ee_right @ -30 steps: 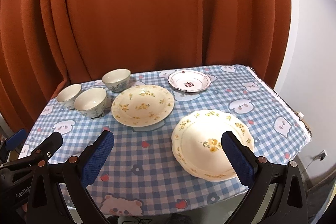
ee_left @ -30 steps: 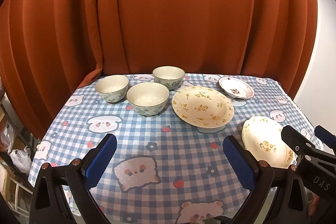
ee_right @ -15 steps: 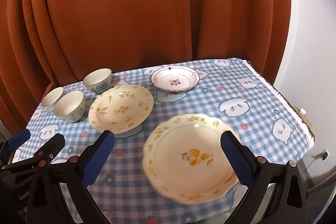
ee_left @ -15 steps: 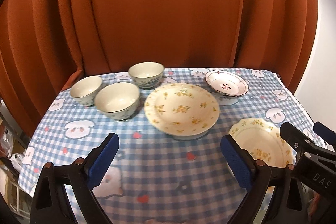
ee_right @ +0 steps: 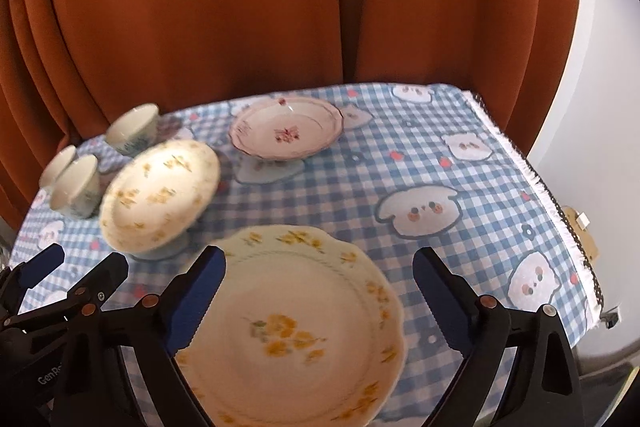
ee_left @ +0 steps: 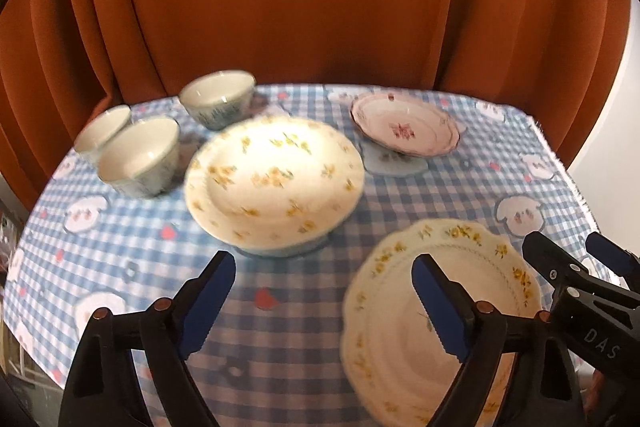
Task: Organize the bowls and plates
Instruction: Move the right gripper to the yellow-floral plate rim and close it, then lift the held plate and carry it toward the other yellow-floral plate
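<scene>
I have brought both grippers closer: the scalloped plate (ee_right: 296,327) now fills the lower frame between my right gripper (ee_right: 316,291), whose wide empty jaws are closing, as are my left gripper's (ee_left: 322,303) over bare tablecloth (ee_left: 304,291).

A: Left wrist view is smeared. Flower print on the round yellow-flowered plate (ee_left: 274,183) unreadable, three bowls (ee_left: 138,163) soft.
B: The scalloped plate (ee_right: 288,327)?
A: Near rim cut off by the bottom edge in both views, left side behind a black arm. Counter front edge out of frame.
</scene>
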`<state>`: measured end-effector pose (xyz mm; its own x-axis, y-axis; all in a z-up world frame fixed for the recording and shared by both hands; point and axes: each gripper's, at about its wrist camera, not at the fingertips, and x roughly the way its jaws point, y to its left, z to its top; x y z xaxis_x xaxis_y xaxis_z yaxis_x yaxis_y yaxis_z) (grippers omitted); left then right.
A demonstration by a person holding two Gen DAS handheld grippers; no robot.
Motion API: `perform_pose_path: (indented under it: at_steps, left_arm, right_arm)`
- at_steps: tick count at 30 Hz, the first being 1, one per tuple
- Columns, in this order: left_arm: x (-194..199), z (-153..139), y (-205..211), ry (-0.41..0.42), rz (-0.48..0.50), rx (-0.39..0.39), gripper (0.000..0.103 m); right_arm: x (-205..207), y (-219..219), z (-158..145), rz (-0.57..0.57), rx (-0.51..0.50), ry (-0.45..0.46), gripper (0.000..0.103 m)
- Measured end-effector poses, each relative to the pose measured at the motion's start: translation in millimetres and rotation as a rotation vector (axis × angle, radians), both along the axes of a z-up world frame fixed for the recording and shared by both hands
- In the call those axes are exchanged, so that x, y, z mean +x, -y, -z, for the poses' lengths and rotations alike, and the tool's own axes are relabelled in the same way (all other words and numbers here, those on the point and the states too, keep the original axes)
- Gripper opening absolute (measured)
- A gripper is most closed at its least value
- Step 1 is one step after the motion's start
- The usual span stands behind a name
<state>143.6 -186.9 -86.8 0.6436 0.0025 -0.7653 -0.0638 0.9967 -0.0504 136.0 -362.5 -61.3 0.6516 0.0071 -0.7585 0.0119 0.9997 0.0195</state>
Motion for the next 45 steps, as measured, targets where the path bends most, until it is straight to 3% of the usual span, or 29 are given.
perform_pose_path:
  at_steps: [13,20,27,33,45]
  left_arm:
    - [19,63,47,-0.193,-0.032,0.0,0.072]
    - [23,70,54,-0.22,-0.052,0.045,0.071]
    - [30,78,51,-0.248,-0.065,0.033,0.072]
    - [27,78,51,-0.271,-0.002,0.041,0.072]
    - [4,69,3,-0.32,0.042,-0.001,0.072]
  right_arm:
    - [29,36,75,-0.074,0.016,-0.207,0.08]
    - [37,38,100,-0.117,0.051,-0.291,0.066]
    - [43,41,108,-0.116,0.086,-0.319,0.065]
    - [43,38,106,-0.085,0.065,-0.334,0.065]
    - [23,-7,93,-0.064,0.013,-0.338,0.065]
